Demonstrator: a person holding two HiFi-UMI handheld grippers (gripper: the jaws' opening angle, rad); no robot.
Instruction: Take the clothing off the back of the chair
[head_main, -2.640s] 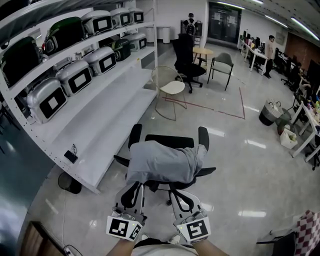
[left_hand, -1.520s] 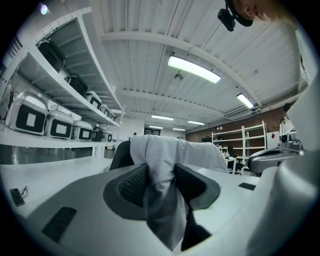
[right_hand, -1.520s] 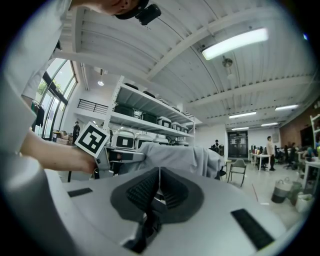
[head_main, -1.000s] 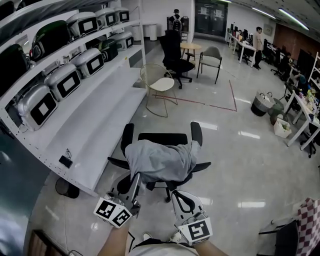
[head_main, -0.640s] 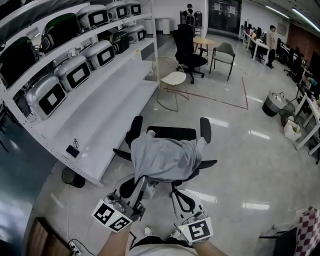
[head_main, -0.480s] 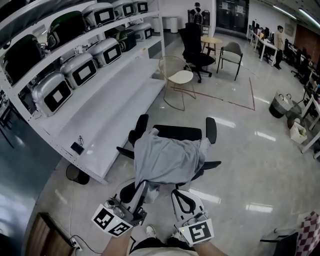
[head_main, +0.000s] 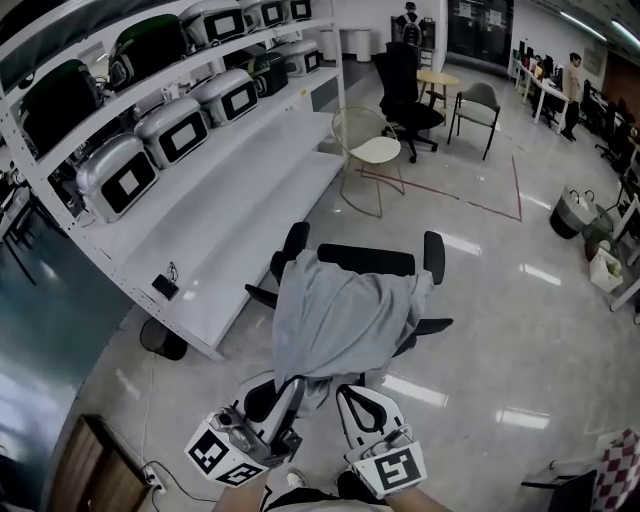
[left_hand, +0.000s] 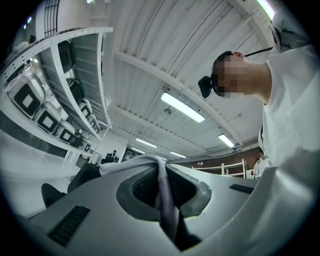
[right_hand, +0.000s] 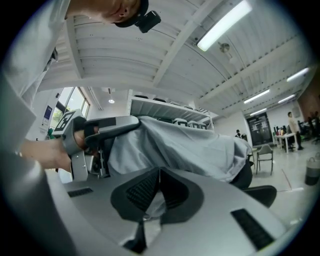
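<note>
1. Head view: the grey clothing (head_main: 345, 320) hangs over the back of a black office chair (head_main: 366, 258), and its near hem reaches both grippers.
2. The left gripper (head_main: 290, 392) has its jaws closed on a fold of the hem. The right gripper (head_main: 350, 395) pinches the cloth just beside it.
3. The chair stands on a glossy pale floor (head_main: 500, 330), beside long white shelves (head_main: 230, 210) carrying grey cases (head_main: 115, 175).
4. The cloth covers the chair back, and the panels on the cases are too small to read.
</note>
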